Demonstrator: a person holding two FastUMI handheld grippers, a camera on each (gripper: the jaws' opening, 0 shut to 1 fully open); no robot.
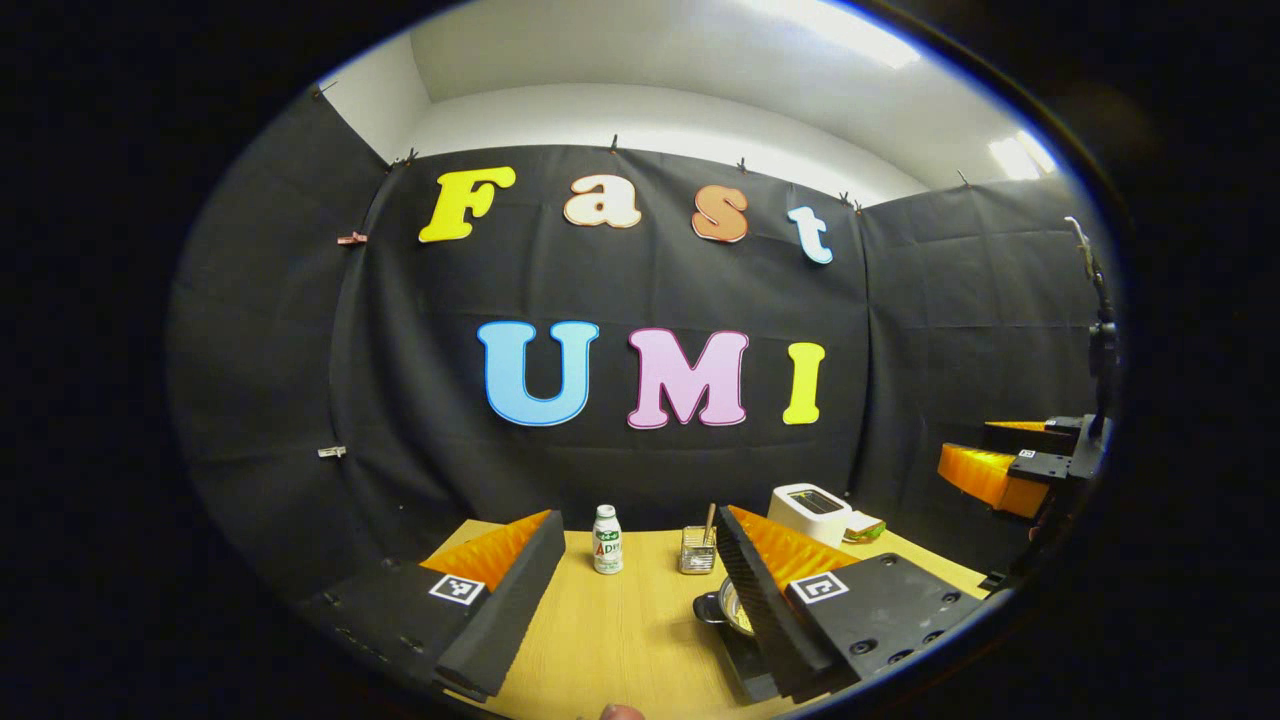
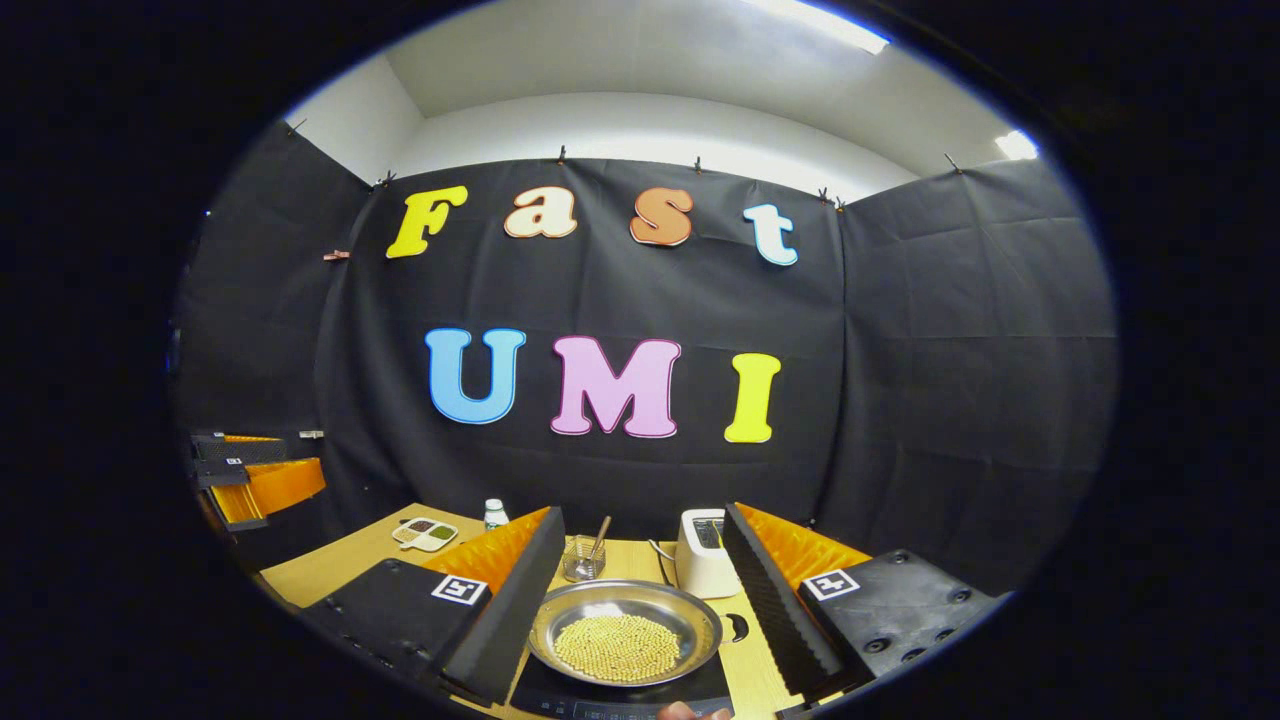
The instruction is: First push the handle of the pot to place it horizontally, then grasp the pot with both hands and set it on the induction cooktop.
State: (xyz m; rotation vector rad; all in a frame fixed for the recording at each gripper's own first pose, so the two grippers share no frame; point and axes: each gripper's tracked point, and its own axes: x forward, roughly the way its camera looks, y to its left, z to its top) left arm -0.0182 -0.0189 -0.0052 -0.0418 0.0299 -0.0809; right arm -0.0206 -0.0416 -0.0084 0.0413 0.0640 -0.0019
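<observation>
- Pot (image 2: 625, 630) sits on the cooktop (image 2: 620, 695), full of small yellow beads; cooktop front cut off at the frame edge.
- Pot (image 1: 728, 605) mostly hidden behind a left gripper finger.
- Right gripper (image 2: 625, 600) spread wide, straddling the pot, gripping nothing.
- Left gripper (image 1: 625, 590) spread wide over bare table (image 1: 620, 640), empty.
- Behind the pot: toaster (image 2: 702, 552), jar (image 2: 583, 558).
- Bottle (image 1: 607, 540) label unreadable.

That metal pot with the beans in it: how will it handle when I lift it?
The pot looks shallow and wide, so it probably won't tip easily. The loose beans fill only its middle; they would likely roll and shift if it tilts. Its shiny metal rim may be slippery under a claw. It already seems to sit on the cooktop.
</observation>
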